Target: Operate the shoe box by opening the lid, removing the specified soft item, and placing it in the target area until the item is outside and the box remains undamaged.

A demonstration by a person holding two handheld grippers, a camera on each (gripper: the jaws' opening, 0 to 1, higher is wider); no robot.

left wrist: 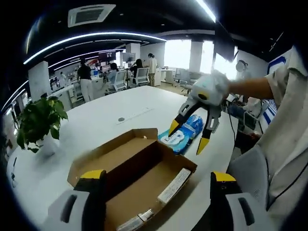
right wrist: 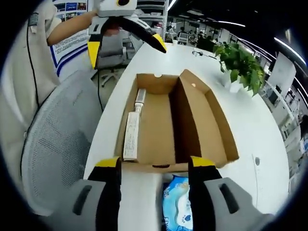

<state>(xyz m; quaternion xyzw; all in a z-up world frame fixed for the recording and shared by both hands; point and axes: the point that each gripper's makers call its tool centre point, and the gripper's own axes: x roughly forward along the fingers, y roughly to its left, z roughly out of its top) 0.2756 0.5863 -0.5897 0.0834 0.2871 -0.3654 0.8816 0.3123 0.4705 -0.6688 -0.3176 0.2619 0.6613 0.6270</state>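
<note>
While both claws gape wide, the wipes pack [left wrist: 184, 134] lies lengthwise beside the open shoe box [left wrist: 139, 178]

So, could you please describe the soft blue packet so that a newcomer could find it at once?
Start at the white table and find the open brown cardboard shoe box with its lid folded back. The glossy blue-and-white wipes packet lies on the table beside the box, under the open right gripper; nothing else nearby is blue plastic.

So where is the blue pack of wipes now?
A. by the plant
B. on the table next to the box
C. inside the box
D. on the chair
B: the blue pack of wipes lies on the white table just outside the open box, under the right hand-held gripper.
</note>
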